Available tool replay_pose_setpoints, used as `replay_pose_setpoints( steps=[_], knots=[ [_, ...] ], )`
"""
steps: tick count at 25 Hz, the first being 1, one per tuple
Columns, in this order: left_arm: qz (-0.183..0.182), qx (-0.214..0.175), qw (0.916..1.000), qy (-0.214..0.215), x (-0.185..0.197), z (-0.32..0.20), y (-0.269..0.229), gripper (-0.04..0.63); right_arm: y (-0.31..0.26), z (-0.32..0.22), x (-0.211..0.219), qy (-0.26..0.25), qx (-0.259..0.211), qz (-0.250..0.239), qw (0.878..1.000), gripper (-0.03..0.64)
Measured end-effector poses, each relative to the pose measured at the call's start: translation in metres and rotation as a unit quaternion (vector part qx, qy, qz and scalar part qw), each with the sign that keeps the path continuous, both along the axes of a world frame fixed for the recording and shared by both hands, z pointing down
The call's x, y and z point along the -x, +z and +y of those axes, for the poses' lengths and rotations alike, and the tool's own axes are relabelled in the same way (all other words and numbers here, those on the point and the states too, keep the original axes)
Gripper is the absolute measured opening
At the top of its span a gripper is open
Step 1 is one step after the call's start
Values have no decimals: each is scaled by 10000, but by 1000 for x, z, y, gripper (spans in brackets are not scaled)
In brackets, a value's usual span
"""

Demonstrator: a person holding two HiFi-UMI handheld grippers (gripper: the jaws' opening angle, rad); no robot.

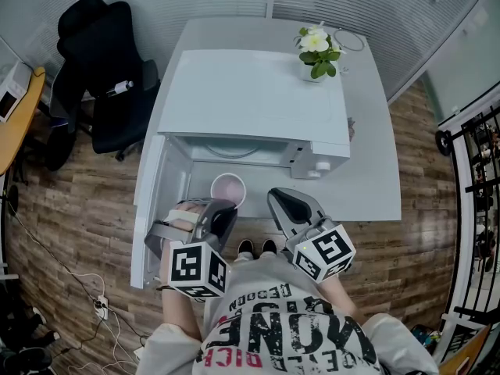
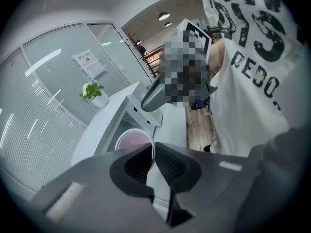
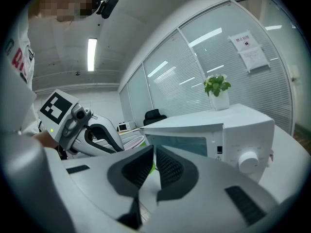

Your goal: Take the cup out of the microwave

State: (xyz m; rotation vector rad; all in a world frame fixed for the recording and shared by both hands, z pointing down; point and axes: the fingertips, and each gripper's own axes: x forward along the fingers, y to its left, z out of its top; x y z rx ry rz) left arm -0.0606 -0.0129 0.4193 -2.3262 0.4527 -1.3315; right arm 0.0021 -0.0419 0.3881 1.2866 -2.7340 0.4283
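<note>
A white cup (image 1: 228, 189) with a pinkish inside hangs just in front of the open white microwave (image 1: 258, 100), past the table's near edge. My left gripper (image 1: 226, 207) is shut on the cup's near rim. In the left gripper view the thin rim of the cup (image 2: 133, 141) runs down between the two dark pads of the left gripper (image 2: 152, 152). My right gripper (image 1: 281, 198) hovers beside the cup, on its right and apart from it. Its jaws are shut on nothing, as the right gripper view (image 3: 154, 152) shows.
The microwave door (image 1: 152, 209) stands swung open at the left, next to my left gripper. A potted plant (image 1: 316, 49) stands on the microwave's far right corner. The white table (image 1: 367, 186) carries the microwave. A black office chair (image 1: 98, 69) is at the far left.
</note>
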Motion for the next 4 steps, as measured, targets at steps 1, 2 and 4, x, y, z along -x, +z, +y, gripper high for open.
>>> replay_pose_setpoints(
  steps=[1,2,4],
  knots=[
    [5,-5,10000,-1,0,0,0,32,-1,0,0,-6,-3,10,10000,28],
    [9,-6,10000,-2,0,0,0,32,-1,0,0,-8,-4,18,10000,28],
    [14,-7,10000,-2,0,-1,0,32,-2,-1,0,-5,-4,30,10000,28]
  ],
)
